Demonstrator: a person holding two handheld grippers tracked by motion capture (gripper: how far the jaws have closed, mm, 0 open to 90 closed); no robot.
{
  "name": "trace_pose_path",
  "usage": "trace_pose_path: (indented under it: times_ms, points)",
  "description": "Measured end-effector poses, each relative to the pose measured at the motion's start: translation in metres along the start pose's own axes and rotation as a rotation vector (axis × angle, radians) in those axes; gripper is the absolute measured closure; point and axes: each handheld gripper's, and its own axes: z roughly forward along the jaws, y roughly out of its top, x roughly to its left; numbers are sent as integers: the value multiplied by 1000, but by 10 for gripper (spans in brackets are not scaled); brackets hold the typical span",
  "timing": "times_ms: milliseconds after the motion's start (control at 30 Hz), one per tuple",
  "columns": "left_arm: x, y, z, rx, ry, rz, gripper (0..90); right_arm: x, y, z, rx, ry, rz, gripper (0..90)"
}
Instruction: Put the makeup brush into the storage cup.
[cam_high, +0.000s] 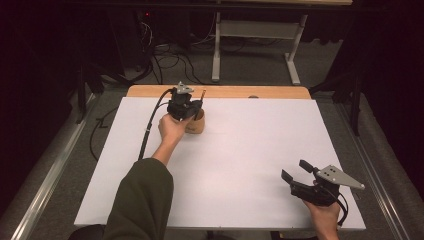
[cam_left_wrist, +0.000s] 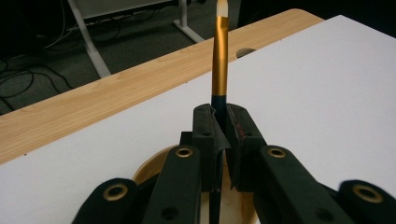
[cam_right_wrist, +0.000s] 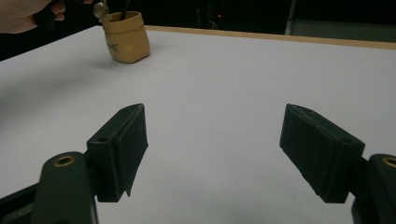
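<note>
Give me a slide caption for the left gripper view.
Left gripper clamped on an upright gold pen above a tan cup on the white table.

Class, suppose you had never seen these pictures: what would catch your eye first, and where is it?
First, the gold pen standing upright, clamped between the jaws of the left gripper above the tan cup at the far left of the white table. Next, the right gripper, jaws wide apart and holding nothing, at the near right corner.

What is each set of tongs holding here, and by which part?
The left tongs clamp a gold pen by its dark lower section, above the tan cup. The right tongs are open, holding nothing.
</note>
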Motion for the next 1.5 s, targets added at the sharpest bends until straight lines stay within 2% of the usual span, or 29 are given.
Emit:
trace_pose_path:
  times_ms: [133,233,333,467,567,700,933,1200,1367,1500]
  points:
    - [-1,0,0,6,-14,0,820,0,0,0,0,1,0,251]
    - [-1,0,-2,5,-23,2,706,0,0,0,0,-1,-2,251]
    - [-2,1,-6,-2,-31,-3,635,0,0,0,1,-1,-2,251]
    - [0,-1,-12,-16,-50,-22,564,1,0,1,2,0,-5,251]
    - [1,-1,-15,-7,-69,-44,523,1,0,1,2,-2,-9,251]
    - [1,1,-19,-12,-70,-45,472,1,0,1,5,-3,-6,251]
    - [0,1,-27,-43,-64,-41,444,2,0,2,8,-5,-10,251]
    - [4,-5,-32,-29,-68,-33,416,3,0,2,13,-7,-13,251]
    - [5,-6,-34,-26,-62,-54,363,5,0,4,18,-4,-20,251]
    - [6,-7,-36,-16,-60,-53,342,4,0,3,14,-8,-17,251]
